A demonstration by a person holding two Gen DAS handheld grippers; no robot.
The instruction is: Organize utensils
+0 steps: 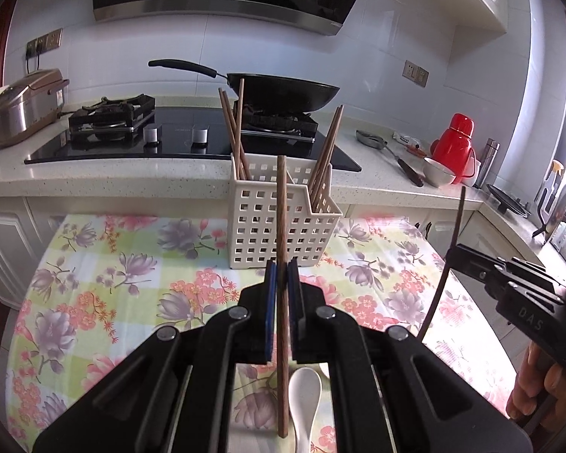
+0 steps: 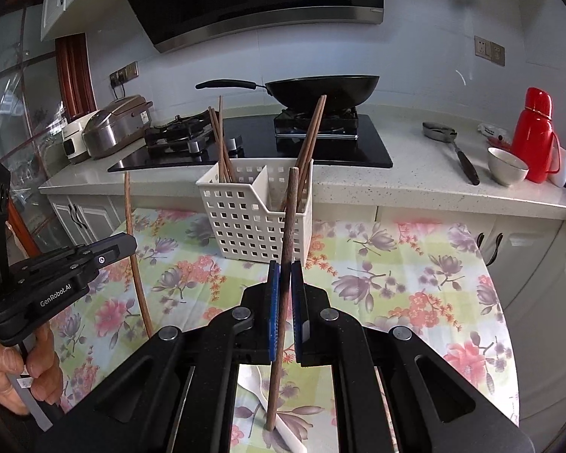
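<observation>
A white slotted utensil basket (image 1: 279,219) (image 2: 256,215) stands at the far edge of the floral table with several wooden chopsticks in its two compartments. My left gripper (image 1: 282,275) is shut on an upright wooden chopstick (image 1: 282,207), in front of the basket. My right gripper (image 2: 285,275) is shut on another upright chopstick (image 2: 288,219), also in front of the basket. A white spoon (image 1: 303,396) (image 2: 283,430) lies on the table below the grippers. Each gripper shows in the other's view, the right (image 1: 452,255) and the left (image 2: 130,243).
A counter behind the table holds a gas hob with a black wok (image 1: 283,92), a rice cooker (image 1: 26,107), a metal ladle (image 2: 452,147), a white bowl (image 2: 507,166) and a red thermos (image 2: 534,134). Floral cloth (image 1: 113,283) covers the table.
</observation>
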